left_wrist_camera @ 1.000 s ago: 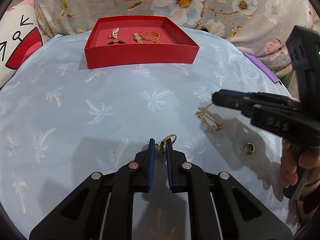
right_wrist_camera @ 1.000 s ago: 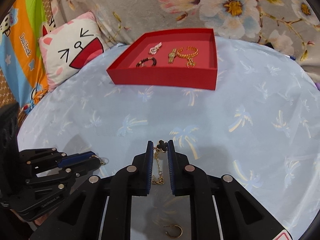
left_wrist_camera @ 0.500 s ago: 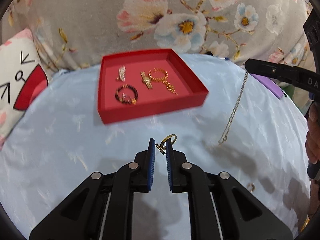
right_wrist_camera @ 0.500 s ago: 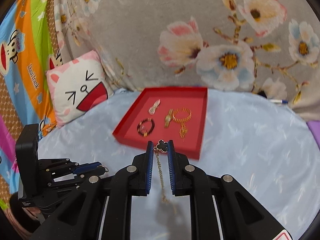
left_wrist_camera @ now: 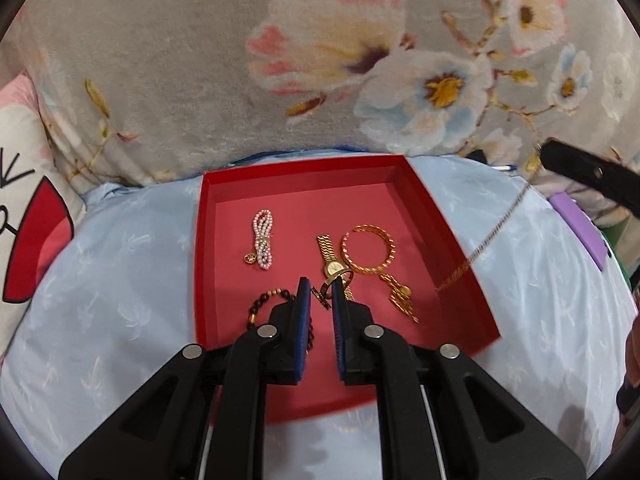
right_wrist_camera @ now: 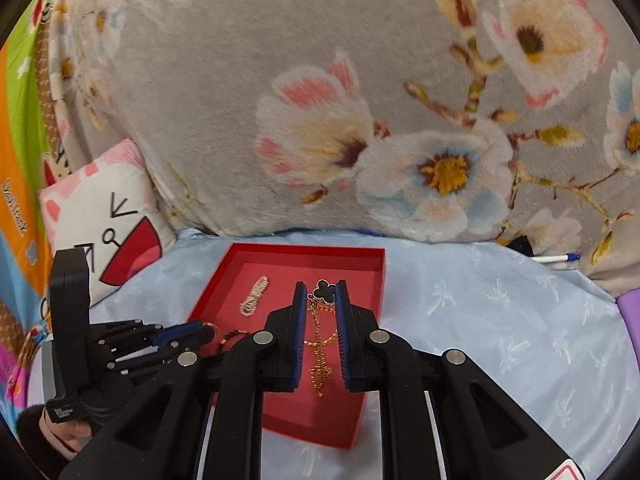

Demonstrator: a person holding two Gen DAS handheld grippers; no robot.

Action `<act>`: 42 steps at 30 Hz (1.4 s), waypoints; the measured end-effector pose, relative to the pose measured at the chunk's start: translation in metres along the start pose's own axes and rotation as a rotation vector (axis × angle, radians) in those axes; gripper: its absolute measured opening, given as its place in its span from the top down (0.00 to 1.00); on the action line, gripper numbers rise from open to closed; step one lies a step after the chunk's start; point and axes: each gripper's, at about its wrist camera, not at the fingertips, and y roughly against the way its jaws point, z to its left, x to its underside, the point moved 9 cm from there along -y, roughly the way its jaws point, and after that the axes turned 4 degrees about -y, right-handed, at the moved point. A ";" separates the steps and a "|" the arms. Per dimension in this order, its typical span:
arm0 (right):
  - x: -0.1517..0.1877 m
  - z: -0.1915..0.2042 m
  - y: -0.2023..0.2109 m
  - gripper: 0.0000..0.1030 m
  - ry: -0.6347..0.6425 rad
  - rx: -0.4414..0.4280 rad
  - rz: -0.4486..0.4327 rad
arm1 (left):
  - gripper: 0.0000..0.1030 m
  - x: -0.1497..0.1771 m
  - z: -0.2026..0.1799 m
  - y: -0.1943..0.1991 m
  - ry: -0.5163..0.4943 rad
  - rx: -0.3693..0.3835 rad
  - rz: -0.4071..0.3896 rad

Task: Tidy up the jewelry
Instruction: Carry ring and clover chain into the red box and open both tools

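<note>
A red tray (left_wrist_camera: 448, 240) lies on the pale blue sheet and holds a pearl bracelet (left_wrist_camera: 263, 244), a gold watch (left_wrist_camera: 332, 262), a gold bangle (left_wrist_camera: 368, 250) and a dark bead bracelet (left_wrist_camera: 260, 306). My left gripper (left_wrist_camera: 321, 286) hovers over the tray's near half, shut on a small gold hoop earring (left_wrist_camera: 334, 280). My right gripper (right_wrist_camera: 321, 290) is shut on a gold necklace by its black clover pendant (right_wrist_camera: 325, 291). The necklace's chain (right_wrist_camera: 320, 356) dangles over the tray (right_wrist_camera: 304, 250). In the left wrist view the chain (left_wrist_camera: 492, 236) hangs across the tray's right wall.
A grey floral blanket (left_wrist_camera: 320, 60) rises right behind the tray. A cat-face pillow (right_wrist_camera: 100, 220) sits at the left. A pen (right_wrist_camera: 556, 258) and a purple object (left_wrist_camera: 576, 228) lie at the right of the sheet (right_wrist_camera: 500, 320). A hand (right_wrist_camera: 60, 436) holds the left gripper.
Both grippers rose off the sheet and travelled to the tray, each keeping its piece. The necklace, which was partly on the sheet, now hangs free above the tray.
</note>
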 end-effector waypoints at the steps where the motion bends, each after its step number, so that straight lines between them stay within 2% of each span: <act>1: 0.003 -0.004 -0.008 0.88 -0.006 0.003 0.013 | 0.90 -0.001 0.003 -0.011 0.013 0.005 0.019; 6: 0.018 -0.016 -0.060 0.88 0.003 0.040 0.086 | 0.90 0.001 0.013 -0.056 0.072 0.013 0.091; 11: 0.026 -0.021 -0.100 0.87 0.014 0.073 0.126 | 0.90 -0.001 0.018 -0.078 0.105 0.004 0.117; 14: 0.025 -0.025 -0.114 0.87 0.012 0.087 0.125 | 0.83 -0.005 0.024 -0.085 0.123 -0.018 0.115; 20: 0.013 -0.030 -0.122 0.85 0.011 0.106 0.084 | 0.62 -0.015 0.030 -0.089 0.138 -0.058 0.104; 22: 0.008 -0.032 -0.117 0.83 -0.004 0.100 0.068 | 0.50 -0.018 0.033 -0.084 0.150 -0.074 0.087; 30: 0.004 -0.029 -0.059 0.75 -0.032 0.035 -0.012 | 0.40 -0.012 0.032 -0.028 0.122 -0.114 -0.007; 36: 0.038 -0.026 0.008 0.69 -0.036 -0.002 -0.052 | 0.39 0.022 0.027 0.019 0.093 -0.157 -0.041; 40: 0.073 -0.028 0.042 0.65 -0.019 0.021 -0.049 | 0.39 0.049 0.020 0.041 0.104 -0.135 -0.043; 42: 0.092 -0.029 0.052 0.64 -0.022 0.030 -0.027 | 0.39 0.064 0.015 0.049 0.093 -0.156 -0.040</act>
